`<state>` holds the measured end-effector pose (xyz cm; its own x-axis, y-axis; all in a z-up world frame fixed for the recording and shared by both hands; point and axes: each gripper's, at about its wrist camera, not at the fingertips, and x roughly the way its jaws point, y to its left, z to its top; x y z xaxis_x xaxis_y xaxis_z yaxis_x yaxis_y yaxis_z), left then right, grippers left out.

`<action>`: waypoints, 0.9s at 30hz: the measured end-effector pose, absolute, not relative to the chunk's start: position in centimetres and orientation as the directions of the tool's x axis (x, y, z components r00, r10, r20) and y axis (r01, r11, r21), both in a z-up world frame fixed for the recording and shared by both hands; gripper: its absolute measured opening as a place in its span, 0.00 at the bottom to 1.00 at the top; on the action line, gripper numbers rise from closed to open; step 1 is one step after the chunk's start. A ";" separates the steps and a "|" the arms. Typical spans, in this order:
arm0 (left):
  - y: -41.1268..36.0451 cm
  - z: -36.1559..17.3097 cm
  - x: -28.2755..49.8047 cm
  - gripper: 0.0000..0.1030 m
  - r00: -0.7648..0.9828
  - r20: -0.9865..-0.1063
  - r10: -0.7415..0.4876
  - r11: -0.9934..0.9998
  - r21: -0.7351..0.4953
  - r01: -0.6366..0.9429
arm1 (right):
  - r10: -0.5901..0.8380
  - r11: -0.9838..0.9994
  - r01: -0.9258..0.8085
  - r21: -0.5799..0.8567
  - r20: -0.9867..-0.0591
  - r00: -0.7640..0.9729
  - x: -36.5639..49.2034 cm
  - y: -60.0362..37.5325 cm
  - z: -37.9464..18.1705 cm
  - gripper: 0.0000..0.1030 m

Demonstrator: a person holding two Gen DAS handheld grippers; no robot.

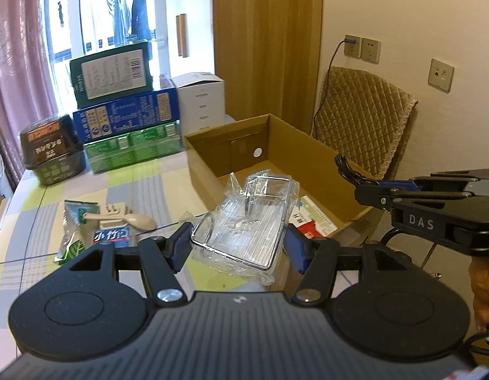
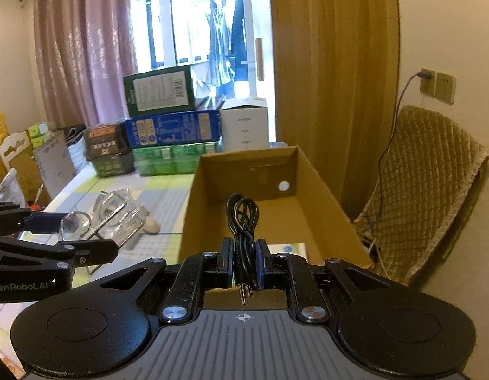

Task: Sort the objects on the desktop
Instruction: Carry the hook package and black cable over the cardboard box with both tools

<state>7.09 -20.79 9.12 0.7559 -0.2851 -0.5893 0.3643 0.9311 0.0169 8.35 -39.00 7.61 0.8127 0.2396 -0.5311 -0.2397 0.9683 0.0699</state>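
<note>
A lived-in room of a home, with its table used for storage.

Pink curtains (image 2: 82,47) frame a glass door to a balcony where clothes (image 2: 227,41) hang; a quilted chair cover (image 1: 361,117), wall sockets (image 1: 361,47) and stacked grocery cartons (image 1: 127,117) on a checked tablecloth (image 1: 32,221).

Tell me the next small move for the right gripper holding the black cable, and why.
Probably ease forward a little and lower, then open. The right gripper is shut on the coiled black cable, whose loop already hangs over the cardboard box, but the plugs sit near its front edge. The left gripper stands open around the plastic-wrapped wire rack, clear of that path.
</note>
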 end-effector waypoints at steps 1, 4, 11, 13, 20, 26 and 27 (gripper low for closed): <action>-21.2 9.2 7.3 0.55 0.755 -0.589 -0.288 0.929 0.018 0.368 | 0.236 0.969 -0.237 0.067 -0.531 0.814 8.6 -39.2 7.7 0.10; -22.1 9.2 7.8 0.55 0.752 -0.590 -0.295 0.926 0.019 0.378 | 0.228 0.971 -0.232 0.060 -0.532 0.816 9.1 -39.9 7.6 0.10; -24.2 9.1 9.5 0.55 0.742 -0.594 -0.311 0.916 0.020 0.400 | 0.207 0.976 -0.209 0.058 -0.537 0.818 10.9 -41.7 7.2 0.10; -24.7 8.9 10.0 0.55 0.739 -0.596 -0.315 0.914 0.020 0.405 | 0.201 0.977 -0.204 0.056 -0.541 0.817 11.5 -42.2 7.1 0.10; -26.4 8.0 12.6 0.55 0.724 -0.604 -0.332 0.906 0.008 0.423 | 0.194 0.978 -0.201 0.050 -0.564 0.803 14.0 -43.0 6.1 0.10; -27.3 7.1 14.5 0.55 0.715 -0.601 -0.356 0.896 -0.004 0.443 | 0.178 0.981 -0.189 0.042 -0.585 0.792 15.7 -43.4 5.1 0.10; -27.4 7.0 14.8 0.55 0.715 -0.600 -0.359 0.895 -0.005 0.446 | 0.175 0.982 -0.186 0.042 -0.587 0.791 15.9 -43.5 5.0 0.10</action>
